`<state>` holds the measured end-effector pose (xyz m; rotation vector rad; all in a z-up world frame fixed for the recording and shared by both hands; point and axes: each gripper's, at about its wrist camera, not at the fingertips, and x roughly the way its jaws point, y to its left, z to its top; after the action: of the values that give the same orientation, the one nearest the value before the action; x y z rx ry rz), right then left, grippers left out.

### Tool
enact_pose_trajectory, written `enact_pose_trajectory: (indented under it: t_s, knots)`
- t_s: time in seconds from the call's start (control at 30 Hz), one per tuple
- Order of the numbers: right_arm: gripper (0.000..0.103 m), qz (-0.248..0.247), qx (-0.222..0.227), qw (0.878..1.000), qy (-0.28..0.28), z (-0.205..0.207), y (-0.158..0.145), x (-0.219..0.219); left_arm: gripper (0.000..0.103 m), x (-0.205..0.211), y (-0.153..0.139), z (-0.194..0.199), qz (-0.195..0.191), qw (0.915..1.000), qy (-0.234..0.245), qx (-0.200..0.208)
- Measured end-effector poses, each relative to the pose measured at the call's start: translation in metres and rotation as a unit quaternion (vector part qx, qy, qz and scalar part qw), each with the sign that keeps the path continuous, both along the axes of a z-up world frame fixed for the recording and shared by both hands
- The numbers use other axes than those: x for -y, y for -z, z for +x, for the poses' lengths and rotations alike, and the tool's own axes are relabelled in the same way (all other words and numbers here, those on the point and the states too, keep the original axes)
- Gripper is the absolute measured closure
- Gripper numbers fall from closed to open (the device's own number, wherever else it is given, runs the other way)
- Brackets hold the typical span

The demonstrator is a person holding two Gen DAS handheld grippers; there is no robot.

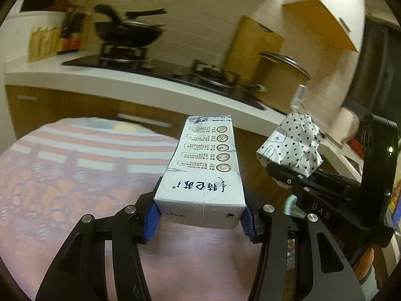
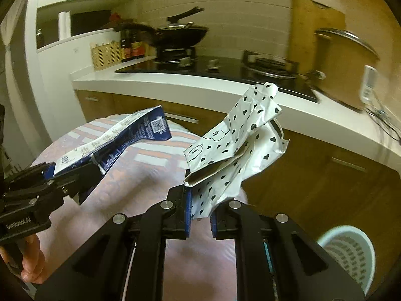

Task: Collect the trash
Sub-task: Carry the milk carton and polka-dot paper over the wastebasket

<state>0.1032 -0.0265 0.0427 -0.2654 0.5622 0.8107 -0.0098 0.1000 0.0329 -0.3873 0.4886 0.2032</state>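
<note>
Together we lift light trash: left gripper (image 1: 200,219) clamps a stiff white-and-blue milk carton (image 1: 204,170) by its base; right gripper (image 2: 200,215), nearly closed, pinches a soft crumpled heart-print paper bag (image 2: 235,148).

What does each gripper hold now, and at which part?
Left gripper: blue-and-white milk carton, clamped at its near end. Right gripper: crumpled white paper wrapper with black hearts, pinched at its lower end.
</note>
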Motion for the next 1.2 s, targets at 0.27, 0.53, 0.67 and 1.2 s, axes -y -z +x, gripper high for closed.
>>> enact_pose_trajectory:
  t_s: [0.27, 0.53, 0.67, 1.2]
  knots:
    - [0.094, -0.021, -0.015, 0.995, 0.092, 0.016, 0.010, 0.096, 0.053, 0.086, -0.006, 0.045, 0.004, 0.9969, 0.079, -0.001]
    - [0.093, -0.026, -0.048, 0.983, 0.175, 0.040, 0.035, 0.191, 0.053, 0.163, 0.010, 0.092, 0.011, 0.9893, 0.144, -0.024]
    - [0.093, -0.028, -0.075, 0.976, 0.201, 0.052, 0.053, 0.226, 0.053, 0.190, 0.021, 0.114, 0.007, 0.9846, 0.169, -0.043]
    - [0.091, -0.031, -0.196, 0.944, 0.263, 0.093, 0.125, 0.290, 0.046, 0.260, 0.086, 0.190, -0.007, 0.9656, 0.225, -0.131]
